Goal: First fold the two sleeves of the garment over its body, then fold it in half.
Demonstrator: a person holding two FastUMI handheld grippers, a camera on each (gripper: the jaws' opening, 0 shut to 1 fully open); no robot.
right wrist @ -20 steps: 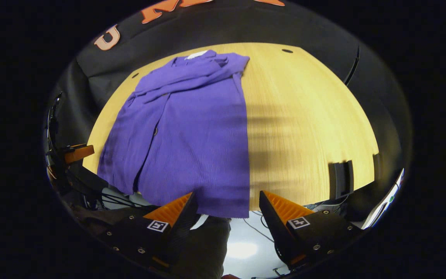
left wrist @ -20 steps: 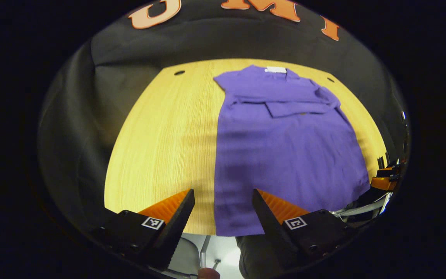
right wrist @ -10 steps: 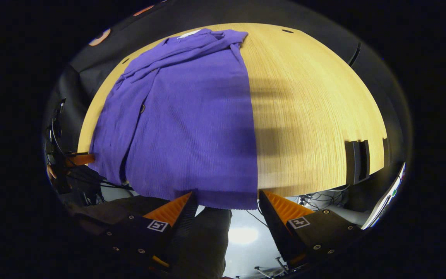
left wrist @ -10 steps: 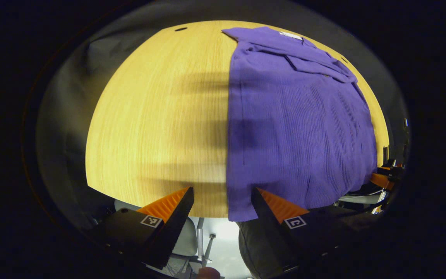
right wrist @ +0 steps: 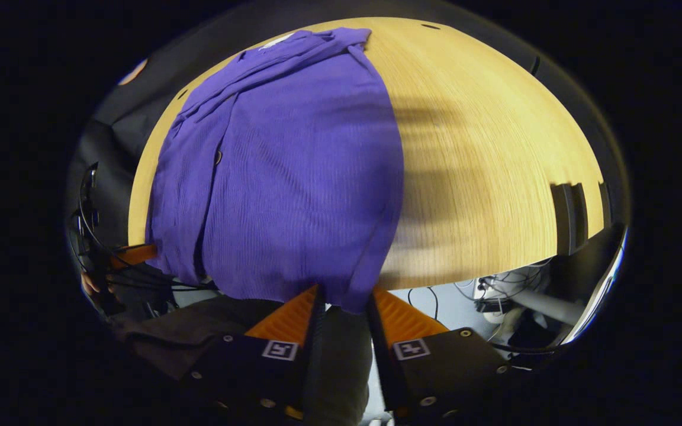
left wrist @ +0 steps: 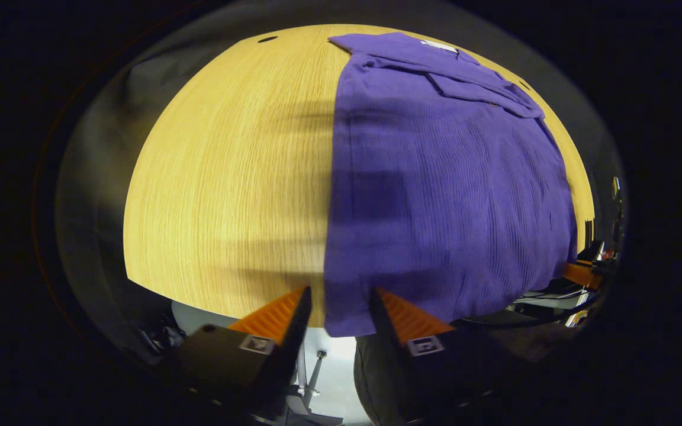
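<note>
In the left gripper view we find no writing we can read: a small white tag (left wrist: 438, 46) sits at the collar of the purple garment (left wrist: 441, 177), too small and blurred to make out. The garment is a ribbed knit, lying flat on the pale wood-grain table (left wrist: 228, 177), its collar at the far end and both sleeves (left wrist: 471, 89) folded across the chest. Its near hem hangs just over the table's front edge. Our left gripper (left wrist: 341, 310) has its ridged, wedge-shaped fingers drawn in to a narrow gap around the hem's near left corner; whether both press the cloth, we cannot tell. Each finger block carries a small square black-and-white marker (left wrist: 256, 344).

In the right gripper view the same garment (right wrist: 293, 171) spreads over the left part of the table (right wrist: 495, 165), a small dark button (right wrist: 218, 157) showing on its front. Our right gripper (right wrist: 344, 307) holds its fingers close around the hem's other near corner, which bunches into a point there; it seems pinched, though contact is unclear. A dark slotted block (right wrist: 572, 216) sits at the table's right edge, and cables (right wrist: 507, 284) hang below.
</note>
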